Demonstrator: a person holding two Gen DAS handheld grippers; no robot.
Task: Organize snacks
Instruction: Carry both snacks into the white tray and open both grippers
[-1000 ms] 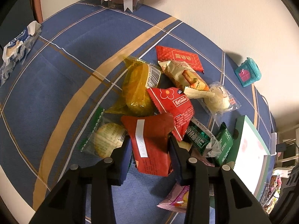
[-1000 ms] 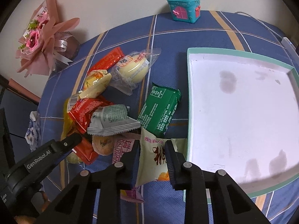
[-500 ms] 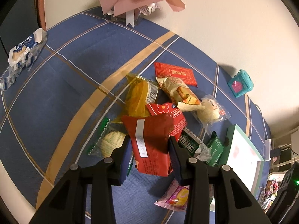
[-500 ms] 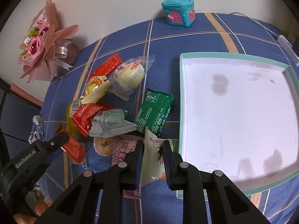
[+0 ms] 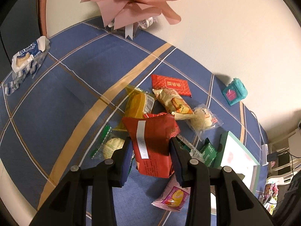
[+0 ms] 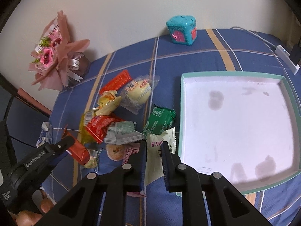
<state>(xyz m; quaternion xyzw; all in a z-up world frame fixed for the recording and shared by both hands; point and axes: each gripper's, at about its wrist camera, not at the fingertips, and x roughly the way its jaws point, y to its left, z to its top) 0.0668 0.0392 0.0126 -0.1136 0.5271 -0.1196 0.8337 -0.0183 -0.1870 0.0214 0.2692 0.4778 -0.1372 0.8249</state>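
Observation:
My left gripper [image 5: 150,145] is shut on a dark red snack packet [image 5: 152,131] and holds it above the pile of snacks. The right wrist view shows that same gripper [image 6: 71,145] and red packet [image 6: 79,150] at lower left. My right gripper [image 6: 153,146] has its jaws closing, with the pads pressing a cream packet [image 6: 166,137] just left of the white tray with a teal rim [image 6: 235,73]. A green packet [image 6: 160,120], a silver packet [image 6: 122,133] and a round cake in clear wrap [image 6: 139,92] lie in the pile on the blue cloth.
A pink bouquet [image 6: 52,56] stands at the back left by the wall. A teal house-shaped box [image 6: 181,31] sits at the back. A blue-and-white wrapper [image 5: 28,56] lies at the far left edge. A white power strip [image 6: 286,58] lies behind the tray.
Both grippers have risen with their packets. The right jaws have narrowed on the cream packet. The red packet now hangs higher over the pile.

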